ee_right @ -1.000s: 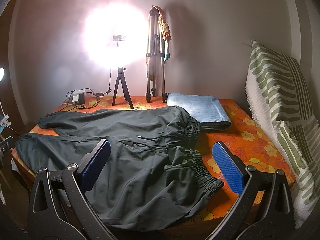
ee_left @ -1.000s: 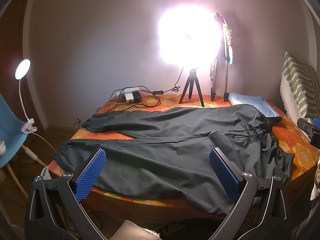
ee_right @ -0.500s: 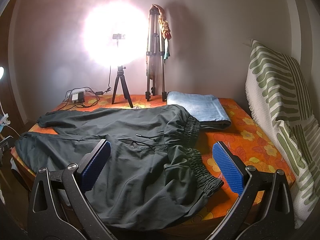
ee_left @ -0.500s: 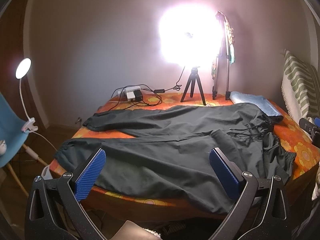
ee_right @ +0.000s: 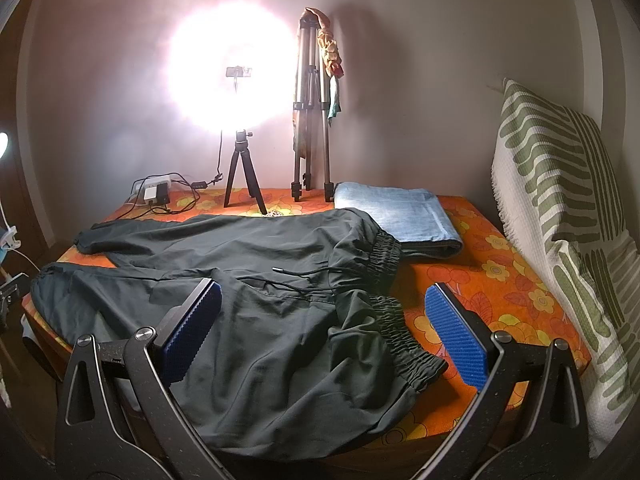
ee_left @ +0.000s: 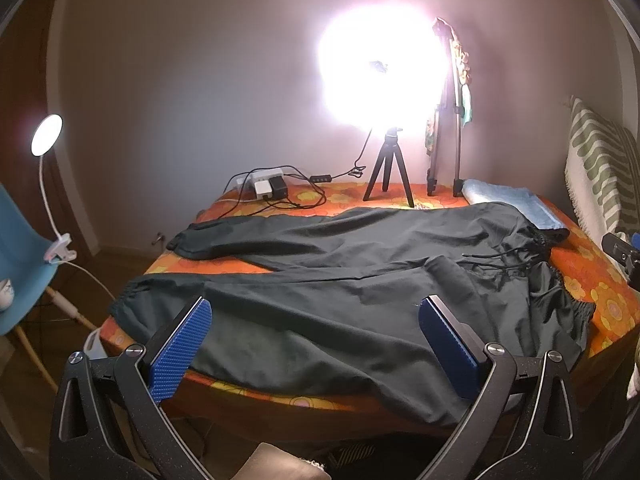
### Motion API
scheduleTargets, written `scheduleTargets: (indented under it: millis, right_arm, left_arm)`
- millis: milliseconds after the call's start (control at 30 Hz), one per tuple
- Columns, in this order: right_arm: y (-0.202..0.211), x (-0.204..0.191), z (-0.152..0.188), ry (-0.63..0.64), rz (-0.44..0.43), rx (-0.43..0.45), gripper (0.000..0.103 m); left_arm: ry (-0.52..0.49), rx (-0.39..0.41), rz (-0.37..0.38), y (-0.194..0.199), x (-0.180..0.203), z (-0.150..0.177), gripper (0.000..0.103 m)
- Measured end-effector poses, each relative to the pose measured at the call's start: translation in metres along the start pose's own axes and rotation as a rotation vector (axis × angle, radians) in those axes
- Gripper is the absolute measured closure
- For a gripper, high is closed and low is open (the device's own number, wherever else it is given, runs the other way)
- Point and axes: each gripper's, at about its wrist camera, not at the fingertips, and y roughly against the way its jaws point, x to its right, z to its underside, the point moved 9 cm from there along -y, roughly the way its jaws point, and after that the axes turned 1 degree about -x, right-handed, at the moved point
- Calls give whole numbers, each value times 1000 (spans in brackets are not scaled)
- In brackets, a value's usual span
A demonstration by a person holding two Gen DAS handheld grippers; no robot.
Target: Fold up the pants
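Observation:
Dark green pants [ee_left: 340, 280] lie spread flat on the orange flowered bed [ee_left: 600, 292], legs to the left, elastic waistband [ee_right: 396, 320] and drawstring [ee_right: 296, 276] to the right. They also show in the right wrist view [ee_right: 260, 320]. The near leg hangs over the front edge. My left gripper [ee_left: 316, 336] is open and empty, held in front of the near leg. My right gripper [ee_right: 324, 328] is open and empty, held in front of the waist end.
A folded blue towel [ee_right: 400, 212] lies at the back right. A bright ring light on a small tripod [ee_right: 240, 176], a taller tripod [ee_right: 312, 120] and a power strip with cables [ee_left: 268, 188] stand at the back. A striped pillow [ee_right: 560, 220] is on the right, a clip lamp [ee_left: 48, 136] on the left.
Both views have shifted only slightly; the left gripper has drifted a little. The pants have not moved and both grippers stay open.

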Motion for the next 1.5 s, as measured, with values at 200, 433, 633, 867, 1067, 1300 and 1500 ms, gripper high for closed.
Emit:
scheduleTargets:
  millis: [200, 433, 633, 867, 1067, 1300, 1500]
  right_arm:
    - [0, 0, 1, 7, -4, -3, 0]
    - [-5, 1, 8, 8, -35, -23, 0]
    - [-7, -15, 12, 37, -139, -8, 0]
    - [-9, -37, 17, 106, -185, -18, 0]
    - [-17, -22, 0, 67, -159, -24, 0]
    - [-45, -13, -13, -11, -191, -72, 0]
    - [-51, -51, 9, 110, -307, -137, 4]
  left_arm:
    - [-3, -12, 2, -4, -1, 1, 0]
    - [15, -79, 17, -18, -15, 17, 0]
    - [58, -98, -13, -21, -44, 22, 0]
    - [125, -71, -76, -21, -91, 9, 0]
    - [160, -28, -88, -18, -126, -18, 2]
    - [174, -94, -125, -31, -177, -30, 11]
    - [290, -175, -149, -54, -226, -7, 16]
